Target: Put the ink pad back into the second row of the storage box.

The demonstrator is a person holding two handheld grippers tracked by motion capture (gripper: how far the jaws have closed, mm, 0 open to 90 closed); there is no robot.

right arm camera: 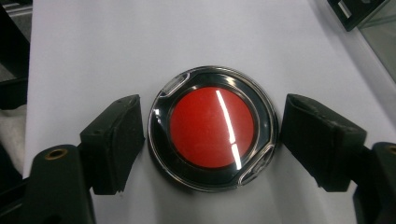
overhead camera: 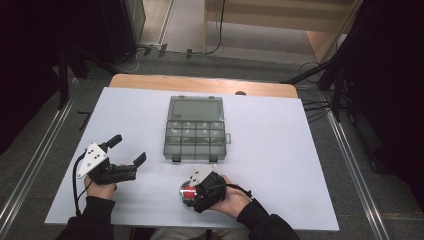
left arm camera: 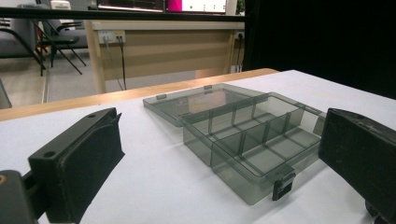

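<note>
A round disc with a red top and a shiny black rim (right arm camera: 211,127) lies flat on the white table sheet near the front edge (overhead camera: 188,190). My right gripper (right arm camera: 212,133) points down over it, one black pad at each side of the rim, shut on the disc; a hand holds this gripper (overhead camera: 190,194). Further left, my left gripper (overhead camera: 128,149) lies low over the sheet, jaws wide open with nothing between them. Its view looks between its jaws (left arm camera: 219,140) at a smoky clear compartment box (left arm camera: 252,140).
The compartment box (overhead camera: 195,142) sits mid-table with its lid (overhead camera: 196,108) folded flat behind it; its several compartments look empty. The white sheet (overhead camera: 280,150) covers a wooden table. Cables and dark stands line the floor at both sides.
</note>
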